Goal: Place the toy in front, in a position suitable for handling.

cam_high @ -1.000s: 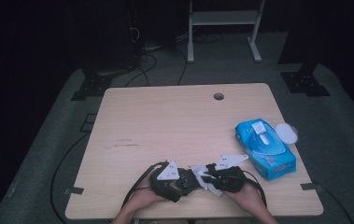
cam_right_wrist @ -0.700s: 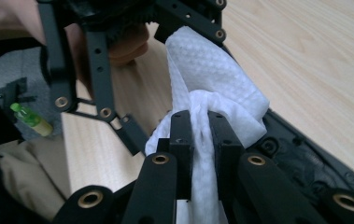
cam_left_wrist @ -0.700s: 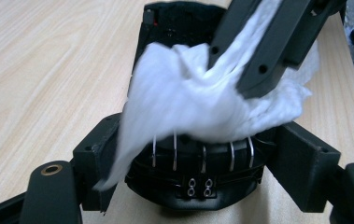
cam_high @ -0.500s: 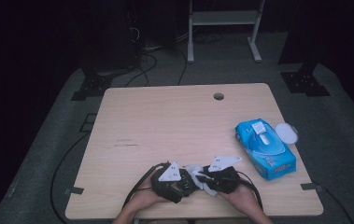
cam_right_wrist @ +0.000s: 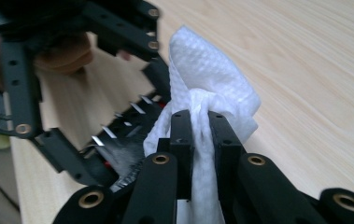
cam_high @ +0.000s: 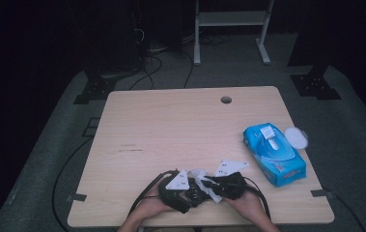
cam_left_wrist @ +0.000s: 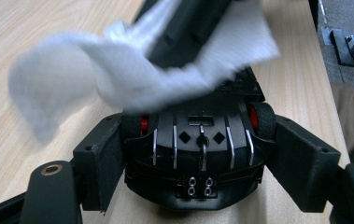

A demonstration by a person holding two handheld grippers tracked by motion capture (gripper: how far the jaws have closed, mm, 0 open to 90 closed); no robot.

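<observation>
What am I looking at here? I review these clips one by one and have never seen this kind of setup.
There is no robot arm. A person at a wooden table holds a hand-held gripper in each hand, and each gripper carries its own small camera.

The wide picture comes from a fixed camera above the person's side, looking down on the table. The other two look along each gripper's own black fingers.

The left gripper clamps a black toy car between its fingers; you see the car's underside with red wheel hubs. The right gripper is shut on a white wipe and holds it against the car, apparently cleaning it.

On the right of the table lies a blue pack of wipes with its round lid flipped open.
</observation>
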